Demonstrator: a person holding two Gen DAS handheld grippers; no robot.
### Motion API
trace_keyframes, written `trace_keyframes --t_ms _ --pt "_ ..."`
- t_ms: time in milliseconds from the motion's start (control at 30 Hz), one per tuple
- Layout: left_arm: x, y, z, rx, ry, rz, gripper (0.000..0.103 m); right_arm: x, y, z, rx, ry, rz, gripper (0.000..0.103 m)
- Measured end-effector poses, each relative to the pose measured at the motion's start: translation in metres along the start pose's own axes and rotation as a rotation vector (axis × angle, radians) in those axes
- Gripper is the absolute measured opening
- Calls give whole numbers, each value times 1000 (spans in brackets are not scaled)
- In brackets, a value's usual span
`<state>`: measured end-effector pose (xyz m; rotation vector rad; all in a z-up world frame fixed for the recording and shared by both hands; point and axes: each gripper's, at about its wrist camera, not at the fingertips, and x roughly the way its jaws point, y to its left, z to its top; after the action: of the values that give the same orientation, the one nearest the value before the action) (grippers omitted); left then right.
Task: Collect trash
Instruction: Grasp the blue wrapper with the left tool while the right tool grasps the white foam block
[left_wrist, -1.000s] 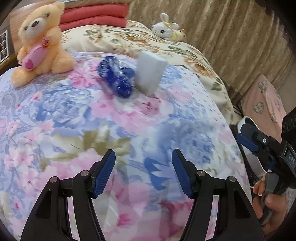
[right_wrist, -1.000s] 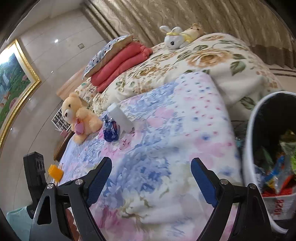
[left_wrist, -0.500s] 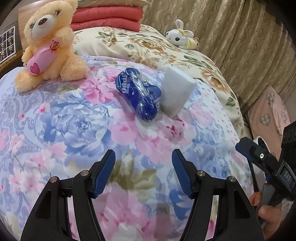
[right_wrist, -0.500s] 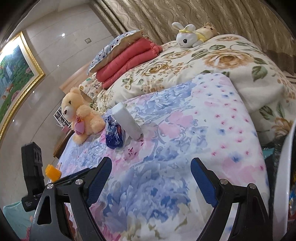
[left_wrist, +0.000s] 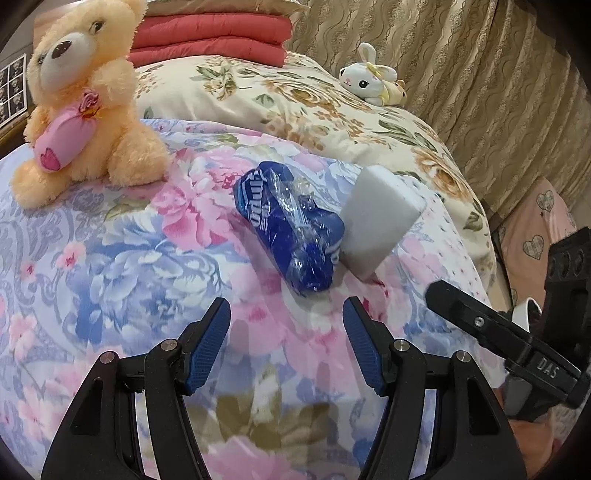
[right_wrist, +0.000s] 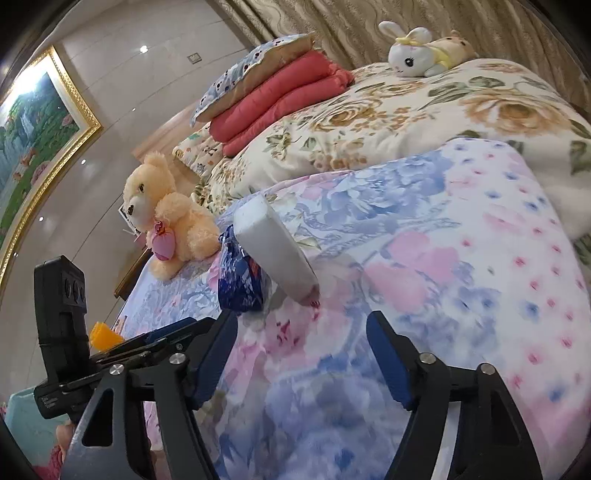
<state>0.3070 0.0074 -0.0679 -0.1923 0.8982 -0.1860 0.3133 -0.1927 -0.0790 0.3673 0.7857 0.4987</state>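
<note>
In the left wrist view, going left to right, a peach teddy bear (left_wrist: 79, 107) sits at ten o'clock on the flowered bedspread (left_wrist: 122, 251), clutching a pink heart pillow. Near the centre lies the trash: a crumpled blue wrapper (left_wrist: 290, 229), and touching its right edge at about one o'clock stands a white foam block (left_wrist: 380, 221), tilted. A white plush rabbit (left_wrist: 369, 79) rests far back at one o'clock on the cream floral quilt (left_wrist: 295, 107). The left claw (left_wrist: 287, 347) hovers at six o'clock just short of the wrapper, its jaws standing moderately wide with nothing between them. At four o'clock the right claw (left_wrist: 443, 291) pokes in from the edge.

In the right wrist view, a gold-framed painting (right_wrist: 37, 122) hangs at nine o'clock, the bear (right_wrist: 166, 218) sits at ten, then the wrapper (right_wrist: 238, 280) and the block (right_wrist: 275, 251) leaning against it near the centre. Folded red blankets (right_wrist: 280, 99) lie at twelve o'clock. The right claw (right_wrist: 301, 350), at six o'clock, has just been narrowing its jaws; they remain apart and empty, near the block but not touching it.
</note>
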Motion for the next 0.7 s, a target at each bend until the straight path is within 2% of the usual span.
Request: trace_keyframes --t_ms 267,367,400,433,467,700 --pt "17 -2 11 11 9 -1 63 34 2 21 -25 40 23 64" --pt "23 -3 16 25 13 -15 49 46 4 27 -32 54 32 56" --pt "26 -4 17 31 18 -21 39 49 4 28 -32 59 36 48" --pt "28 -4 17 33 23 -24 30 53 3 30 -31 67 38 37" --pt "30 -4 17 35 31 -27 30 55 3 30 -29 73 38 34" --pt "24 -4 11 47 20 -40 20 42 -1 23 -19 61 26 30"
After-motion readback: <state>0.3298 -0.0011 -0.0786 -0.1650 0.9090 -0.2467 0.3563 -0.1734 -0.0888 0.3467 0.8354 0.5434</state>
